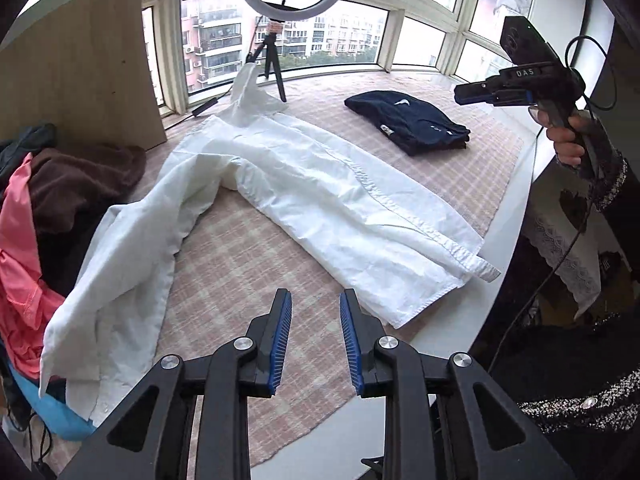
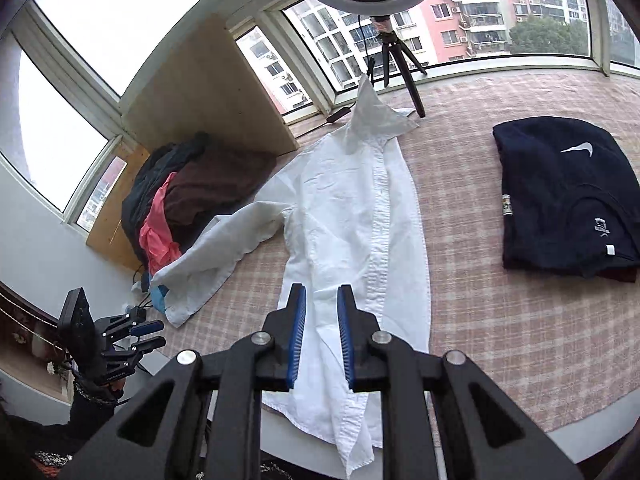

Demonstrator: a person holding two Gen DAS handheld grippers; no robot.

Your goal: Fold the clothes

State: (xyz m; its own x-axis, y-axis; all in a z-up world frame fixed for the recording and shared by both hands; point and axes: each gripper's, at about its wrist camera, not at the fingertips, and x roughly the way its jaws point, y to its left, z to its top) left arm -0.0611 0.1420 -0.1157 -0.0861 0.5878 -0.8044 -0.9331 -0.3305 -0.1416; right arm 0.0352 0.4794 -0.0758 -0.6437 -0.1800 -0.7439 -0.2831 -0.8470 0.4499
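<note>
White cotton shirt (image 2: 344, 208) is laid out lengthwise in the middle of the right wrist view, on the pink checked cloth (image 2: 500, 320) over the table. Going left to right: a pile (image 2: 192, 192) of brown, pink and dark clothes sits at centre left, one sleeve (image 2: 212, 256) trails out from the shirt toward it, then the shirt body, then a navy top (image 2: 568, 196) already folded at the right edge.

Both tools are off the fabric with their jaws apart, holding nothing: the left tool (image 1: 315, 344) hovers at the bottom of its view, the right tool (image 2: 321, 334) hangs over the hem.

What could go wrong: the hem (image 2: 352, 440) seems to hang past the table's near edge, so a one-sided tug could drag the whole shirt off. That loose sleeve looks likely to bunch up in any fold.

Long axis runs from the bottom centre to the top centre of the frame, collar (image 2: 372, 116) pointing at the windows, hem toward the person.
</note>
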